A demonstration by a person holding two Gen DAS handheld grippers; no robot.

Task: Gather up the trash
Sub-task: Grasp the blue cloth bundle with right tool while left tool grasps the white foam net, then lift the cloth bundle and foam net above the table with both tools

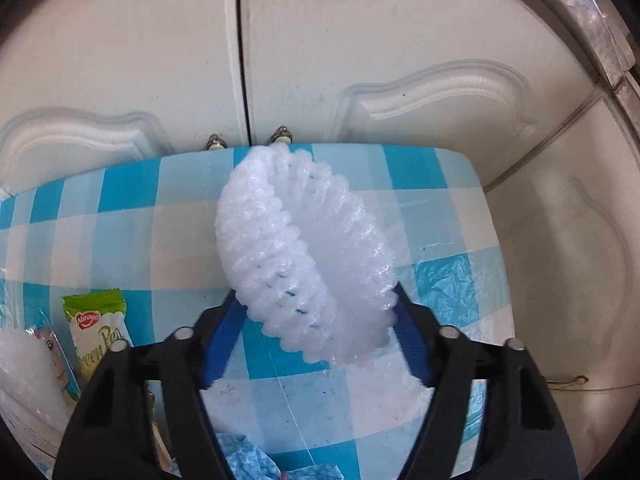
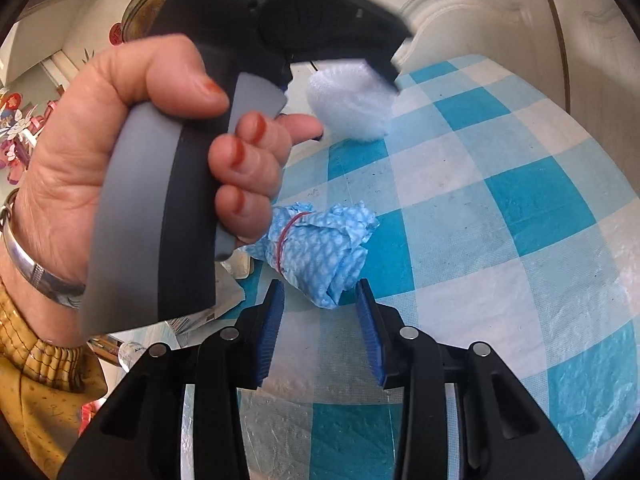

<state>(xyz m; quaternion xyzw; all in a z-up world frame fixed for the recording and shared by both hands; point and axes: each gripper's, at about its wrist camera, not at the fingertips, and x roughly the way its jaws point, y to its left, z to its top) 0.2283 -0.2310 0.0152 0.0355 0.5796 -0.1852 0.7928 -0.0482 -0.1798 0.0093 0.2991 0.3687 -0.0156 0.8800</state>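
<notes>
Left wrist view: left gripper [image 1: 316,300] jaws clamp the white foam net [image 1: 304,256]. Right gripper [image 2: 320,292] jaws stand apart, blue cloth bundle [image 2: 320,248] just ahead between them.

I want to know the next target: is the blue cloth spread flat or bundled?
Bundled. The blue cloth is crumpled into a roll, a red rubber band around it, lying on the checked tablecloth.

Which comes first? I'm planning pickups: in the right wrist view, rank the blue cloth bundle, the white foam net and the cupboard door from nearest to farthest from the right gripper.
1. Blue cloth bundle, just ahead of the right gripper.
2. White foam net, farther up, held by the left gripper.
3. Cupboard door, behind the table.
</notes>
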